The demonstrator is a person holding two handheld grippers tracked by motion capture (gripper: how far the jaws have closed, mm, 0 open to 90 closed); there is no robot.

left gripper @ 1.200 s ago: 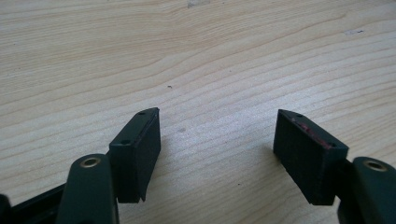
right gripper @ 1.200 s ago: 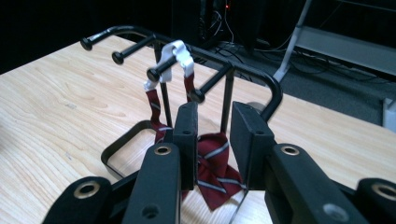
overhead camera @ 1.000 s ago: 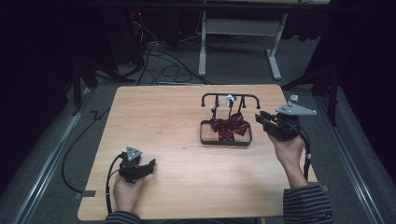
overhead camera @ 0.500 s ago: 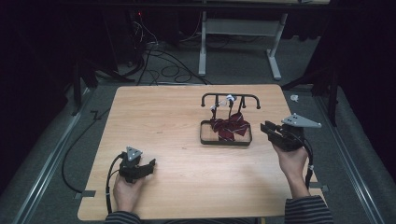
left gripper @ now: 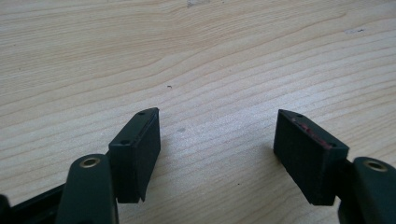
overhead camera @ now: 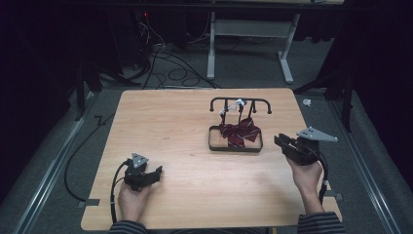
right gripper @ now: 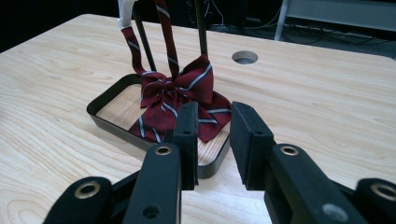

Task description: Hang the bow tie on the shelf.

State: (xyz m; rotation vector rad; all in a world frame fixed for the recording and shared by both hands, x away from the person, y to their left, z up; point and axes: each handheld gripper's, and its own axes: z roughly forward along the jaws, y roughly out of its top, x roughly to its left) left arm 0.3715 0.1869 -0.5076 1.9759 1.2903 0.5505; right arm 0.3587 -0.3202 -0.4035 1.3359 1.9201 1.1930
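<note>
A dark red bow tie [overhead camera: 238, 130] with pale stripes lies in a shallow black tray [overhead camera: 234, 147] right of the table's middle. Its strap hangs from the black rack [overhead camera: 240, 101] standing at the tray's far side. My right gripper [overhead camera: 281, 142] hovers just right of the tray, jaws pointing at it. In the right gripper view the bow tie [right gripper: 180, 100] and the tray [right gripper: 112, 123] sit just beyond my right gripper [right gripper: 215, 140], which is partly open with nothing between its pads. My left gripper [overhead camera: 155, 173] rests open at the near left; in its own view the left gripper [left gripper: 217, 140] faces bare wood.
The wooden table [overhead camera: 170, 126] has a round cable hole [right gripper: 244, 57] behind the tray. Cables [overhead camera: 160, 63] and a white desk frame [overhead camera: 253, 44] lie on the floor past the far edge. A cable [overhead camera: 114, 190] trails from my left gripper.
My right gripper has sunk lower and drawn back toward the near edge, a little farther from the tray. My left gripper has stayed put.
</note>
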